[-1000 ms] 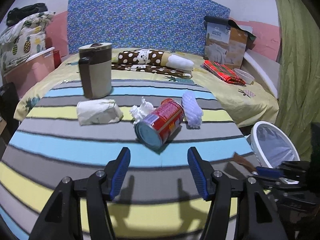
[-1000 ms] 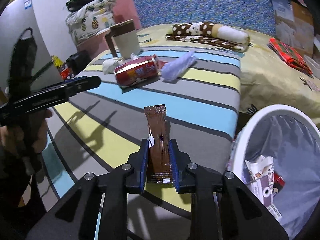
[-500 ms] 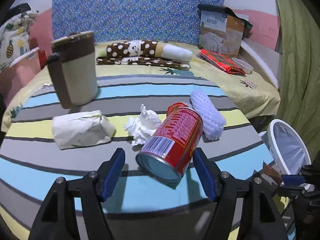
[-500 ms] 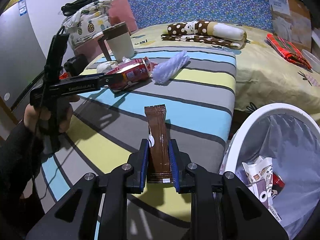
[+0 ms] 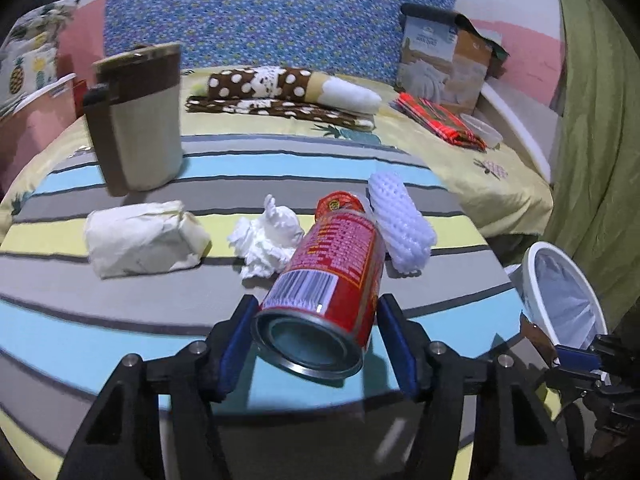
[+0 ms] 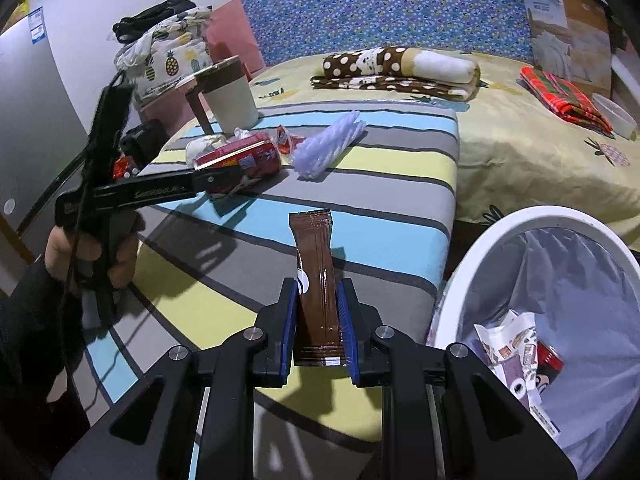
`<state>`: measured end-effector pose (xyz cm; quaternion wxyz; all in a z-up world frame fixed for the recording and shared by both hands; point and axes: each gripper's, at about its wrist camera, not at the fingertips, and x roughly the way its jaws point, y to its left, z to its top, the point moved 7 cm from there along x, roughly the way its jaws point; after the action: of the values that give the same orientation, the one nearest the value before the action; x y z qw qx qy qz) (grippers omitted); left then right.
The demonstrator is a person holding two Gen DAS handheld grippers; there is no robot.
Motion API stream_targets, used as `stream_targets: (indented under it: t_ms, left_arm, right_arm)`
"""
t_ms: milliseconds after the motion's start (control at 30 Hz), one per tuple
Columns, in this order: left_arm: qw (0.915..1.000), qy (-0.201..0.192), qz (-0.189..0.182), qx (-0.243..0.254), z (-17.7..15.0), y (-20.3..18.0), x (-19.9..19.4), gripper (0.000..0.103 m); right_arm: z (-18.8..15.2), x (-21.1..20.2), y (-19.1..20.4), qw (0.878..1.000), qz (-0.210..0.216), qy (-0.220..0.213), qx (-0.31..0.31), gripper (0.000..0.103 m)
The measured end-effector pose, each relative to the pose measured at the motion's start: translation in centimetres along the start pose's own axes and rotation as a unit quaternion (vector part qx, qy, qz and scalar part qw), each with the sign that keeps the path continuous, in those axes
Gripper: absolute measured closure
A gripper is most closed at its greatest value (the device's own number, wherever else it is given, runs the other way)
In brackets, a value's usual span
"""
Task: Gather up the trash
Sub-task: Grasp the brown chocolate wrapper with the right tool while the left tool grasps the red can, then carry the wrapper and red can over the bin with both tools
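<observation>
A red can (image 5: 332, 280) lies on its side on the striped table (image 5: 80, 332). My left gripper (image 5: 316, 340) is open, its blue pads on either side of the can's near end. The can also shows in the right wrist view (image 6: 240, 158). Beside it lie a crumpled white tissue (image 5: 266, 242), a white foam net sleeve (image 5: 402, 228) and a wrapped white packet (image 5: 140, 238). My right gripper (image 6: 318, 320) is shut on a brown wrapper (image 6: 316, 276), left of the white trash bin (image 6: 480, 248), which holds some trash.
A beige and brown lidded mug (image 5: 138, 120) stands at the table's back left. Behind is a bed with a polka-dot blanket roll (image 5: 288, 92), red plaid cloth (image 5: 440, 124) and a cardboard box (image 5: 444, 64). A green curtain (image 5: 600, 120) hangs at right.
My left gripper has moved forward to the red can until its open fingers straddle the can's near end. The right gripper has kept its hold on the brown wrapper, hardly moving.
</observation>
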<state>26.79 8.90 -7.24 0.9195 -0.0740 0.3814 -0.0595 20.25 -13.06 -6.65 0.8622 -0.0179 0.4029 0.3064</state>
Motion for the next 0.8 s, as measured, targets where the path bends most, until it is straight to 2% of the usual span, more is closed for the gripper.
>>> stream_targets:
  t_ms: [133, 333, 600, 800]
  left_arm:
    - [0.9998, -0.017, 0.007, -0.011, -0.7, -0.5, -2.2, 0.042]
    - [0.9991, -0.039, 0.013, -0.002, -1.0, -2.4, -5.1, 0.044]
    - [0.9984, -0.056, -0.003, 0.007, -1.5, -5.9, -7.6, 0.047]
    - [0.9975, -0.06, -0.028, 0.025, -1.3, -9.4, -8.1, 0.047]
  right_arm:
    - [-0.1, -0.9, -0.2, 1.0, -0.005, -0.008, 0.008, 0.08]
    - [-0.2, -2.6, -0.3, 1.0, -0.011, -0.022, 0.012, 0.08]
    - [-0.4, -4.9, -1.3, 0.999, -0.02, -0.044, 0.018, 0.08]
    - [-1.0, -6.8, -3.6, 0.997, -0.037, -0.062, 0.04, 0.08]
